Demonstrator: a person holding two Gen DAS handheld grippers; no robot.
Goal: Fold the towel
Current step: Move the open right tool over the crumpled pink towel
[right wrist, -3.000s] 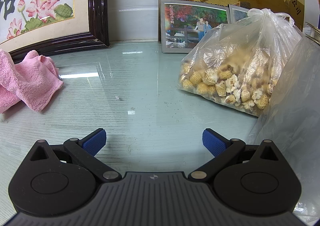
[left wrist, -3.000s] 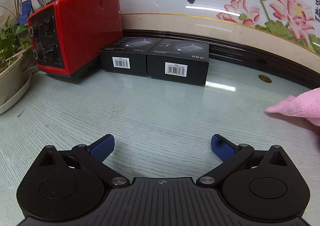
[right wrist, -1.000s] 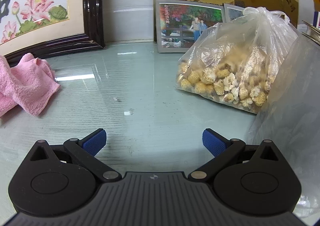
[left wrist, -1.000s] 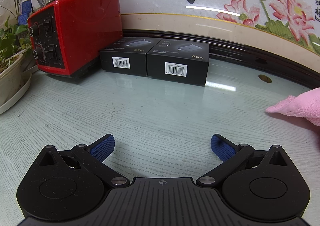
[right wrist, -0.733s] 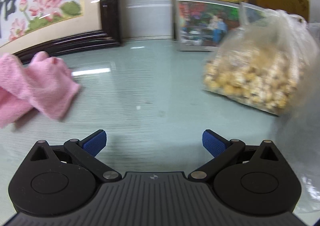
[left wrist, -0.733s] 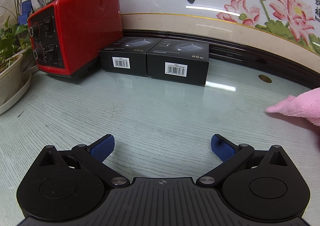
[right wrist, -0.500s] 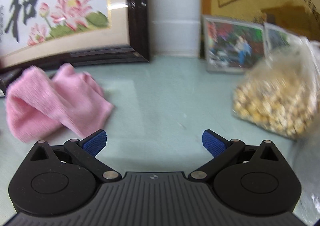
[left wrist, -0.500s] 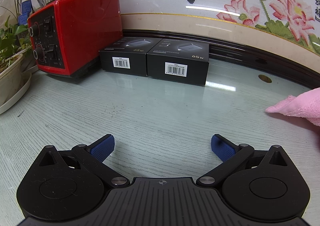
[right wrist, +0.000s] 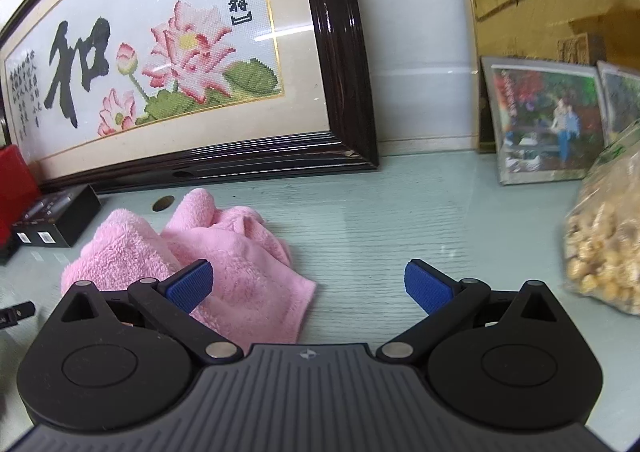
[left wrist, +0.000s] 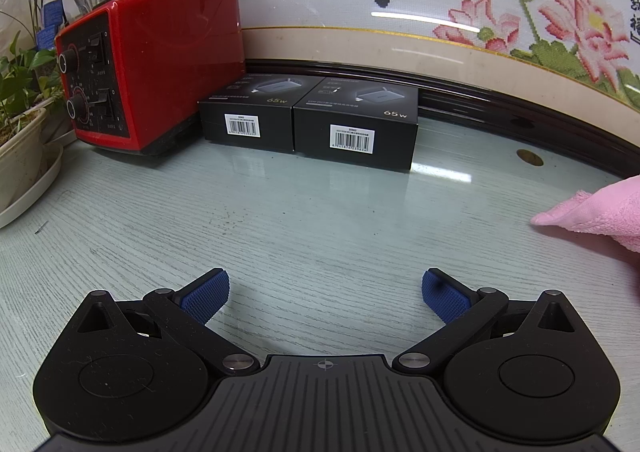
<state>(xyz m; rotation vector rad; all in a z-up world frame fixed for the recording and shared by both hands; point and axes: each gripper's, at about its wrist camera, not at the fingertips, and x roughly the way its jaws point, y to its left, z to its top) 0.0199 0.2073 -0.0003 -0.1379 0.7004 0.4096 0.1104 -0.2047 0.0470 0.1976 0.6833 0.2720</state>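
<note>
Two grippers are showing: the left gripper (left wrist: 324, 294) and the right gripper (right wrist: 308, 284), each with jaws spread. One pink towel (right wrist: 224, 252) is lying crumpled. Two black boxes (left wrist: 308, 117) are sitting side by side, far left. One red appliance (left wrist: 148, 63), one framed embroidery (right wrist: 168, 63), one potted plant (left wrist: 18, 131) (partly cropped), two standing photos (right wrist: 548, 123) and one bag of snacks (right wrist: 608, 248) are sharing the desk (left wrist: 304, 219).
</note>
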